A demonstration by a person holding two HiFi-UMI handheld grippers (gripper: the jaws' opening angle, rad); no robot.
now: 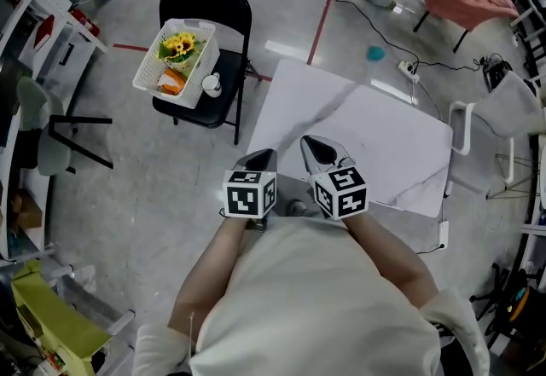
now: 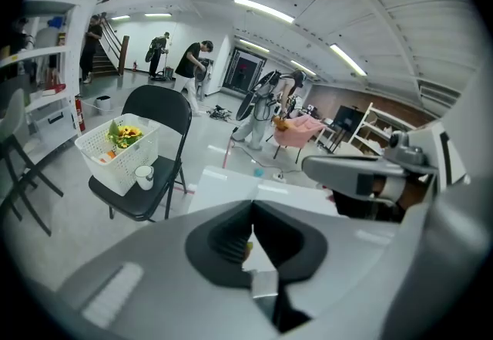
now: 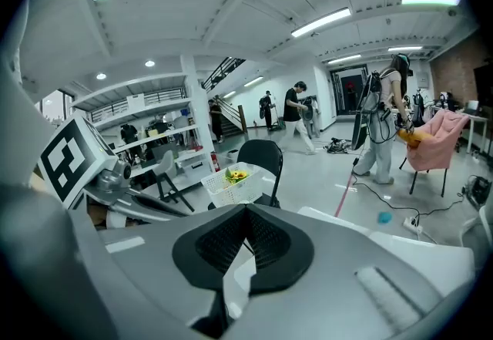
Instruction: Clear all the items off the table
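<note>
Chair [image 1: 205, 3], black and folding, stands on the floor left of the desk. Its seat carries a white lattice basket [image 1: 149, 67] holding sunflowers [image 1: 179, 45] and an orange item [image 1: 172, 82]. A small white cup [image 1: 211, 85] stands on the seat just beside the basket. Centre: the left hand-held gripper [image 1: 263, 156] and, close to its right, the right hand-held gripper [image 1: 312, 147] are held over the near edge of the desk. Each has its jaws pressed together with nothing between them. Right: the white, marble-patterned desk [image 1: 375, 144] shows no items on its visible top; its near edge is hidden under the person's arms.

The task's things therefore appear to lie off the desk already, on the chair. Judged by look, the sunflowers are light and soft, so they are best taken by the stems. The cup is stiff, smooth and probably breakable, so it is best pinched across its rim. The basket is light and slightly springy, so it is best gripped on its top rim.
</note>
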